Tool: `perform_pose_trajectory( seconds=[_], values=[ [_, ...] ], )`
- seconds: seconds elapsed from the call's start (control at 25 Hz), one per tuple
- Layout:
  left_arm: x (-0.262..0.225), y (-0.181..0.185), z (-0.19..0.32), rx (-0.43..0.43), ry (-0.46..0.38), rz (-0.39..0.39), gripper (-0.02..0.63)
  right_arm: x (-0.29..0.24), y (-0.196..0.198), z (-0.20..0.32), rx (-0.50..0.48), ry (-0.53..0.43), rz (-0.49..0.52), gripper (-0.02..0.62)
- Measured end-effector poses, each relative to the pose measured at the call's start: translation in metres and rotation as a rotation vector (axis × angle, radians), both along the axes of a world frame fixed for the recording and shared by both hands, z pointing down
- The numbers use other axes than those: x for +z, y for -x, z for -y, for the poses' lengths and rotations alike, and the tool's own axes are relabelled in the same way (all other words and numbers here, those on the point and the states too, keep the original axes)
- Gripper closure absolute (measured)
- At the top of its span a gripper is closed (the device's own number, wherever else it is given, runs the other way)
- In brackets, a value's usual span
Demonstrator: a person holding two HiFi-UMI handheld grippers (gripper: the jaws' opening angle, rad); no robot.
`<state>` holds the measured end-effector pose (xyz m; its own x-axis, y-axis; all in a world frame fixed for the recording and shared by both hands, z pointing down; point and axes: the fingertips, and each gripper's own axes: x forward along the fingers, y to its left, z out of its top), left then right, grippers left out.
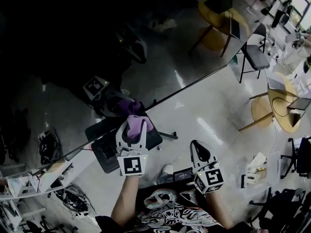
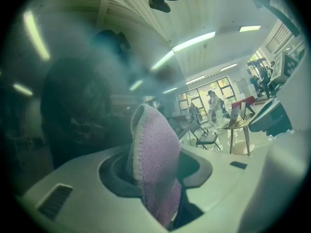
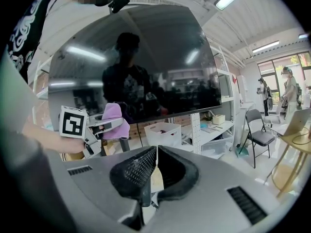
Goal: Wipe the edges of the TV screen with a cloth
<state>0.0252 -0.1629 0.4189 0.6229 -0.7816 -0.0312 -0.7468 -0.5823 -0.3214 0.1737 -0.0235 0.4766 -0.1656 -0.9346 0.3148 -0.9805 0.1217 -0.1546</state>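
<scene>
Cloth point(image 1: 138, 120), pale purple and knitted, stands folded between the jaws of the left gripper point(image 1: 132, 129), which are clamped on it. In the left gripper view the cloth point(image 2: 155, 164) rises well past the dark pads point(image 2: 116, 171) to a rounded tip. Straight ahead of that gripper, the dark glass of the TV screen point(image 2: 73, 106) fills the frame, hazy and very near.

From the head view the cloth's tip lies on the lower edge of the TV screen point(image 1: 97, 33), where it meets its own purple reflection in the glass. The marker cube point(image 1: 132, 165) sits behind the jaws, and the person's forearm point(image 1: 127, 198) runs back from it. Below this gripper is the dark base of the TV stand point(image 1: 104, 152).

To the right of the left gripper and well apart from it, the right gripper point(image 1: 199, 152) hangs lower, off the screen. Its own view shows the right gripper point(image 3: 154, 166) with its ribbed pads point(image 3: 138, 171) pressed together and nothing between them. Ahead of it and up to its left are the left gripper point(image 3: 104, 123) and the cloth point(image 3: 115, 118) at the screen's bottom edge point(image 3: 146, 57). A white bin point(image 3: 163, 132) sits under the screen beyond the jaws. Farther right stand a grey folding chair point(image 3: 260, 135) and a round wooden table point(image 1: 286, 108).
</scene>
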Motion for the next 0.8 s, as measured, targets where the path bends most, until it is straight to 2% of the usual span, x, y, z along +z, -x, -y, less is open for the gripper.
perform_pose_trajectory(
  seconds=[0.08, 0.12, 0.32, 0.52, 0.68, 0.8],
  values=[
    [0.002, -0.004, 0.000, -0.030, 0.063, -0.088, 0.425, -0.002, -0.008, -0.002, 0.005, -0.003, 0.000, 0.563],
    [0.002, -0.005, 0.000, -0.033, 0.076, -0.102, 0.425, -0.002, -0.012, -0.003, 0.010, -0.004, -0.003, 0.563],
    [0.005, -0.010, 0.001, -0.015, 0.078, -0.091, 0.425, -0.003, -0.025, -0.016, 0.065, -0.008, -0.012, 0.563],
    [0.004, -0.040, 0.003, 0.010, 0.071, -0.086, 0.426, -0.006, -0.060, -0.040, 0.151, -0.005, -0.005, 0.563],
    [0.008, -0.055, 0.003, 0.042, 0.070, -0.033, 0.426, -0.010, -0.080, -0.056, 0.215, -0.005, -0.020, 0.563],
    [0.006, -0.062, 0.006, 0.057, 0.065, -0.074, 0.426, -0.011, -0.087, -0.063, 0.249, 0.000, -0.033, 0.563]
  ],
)
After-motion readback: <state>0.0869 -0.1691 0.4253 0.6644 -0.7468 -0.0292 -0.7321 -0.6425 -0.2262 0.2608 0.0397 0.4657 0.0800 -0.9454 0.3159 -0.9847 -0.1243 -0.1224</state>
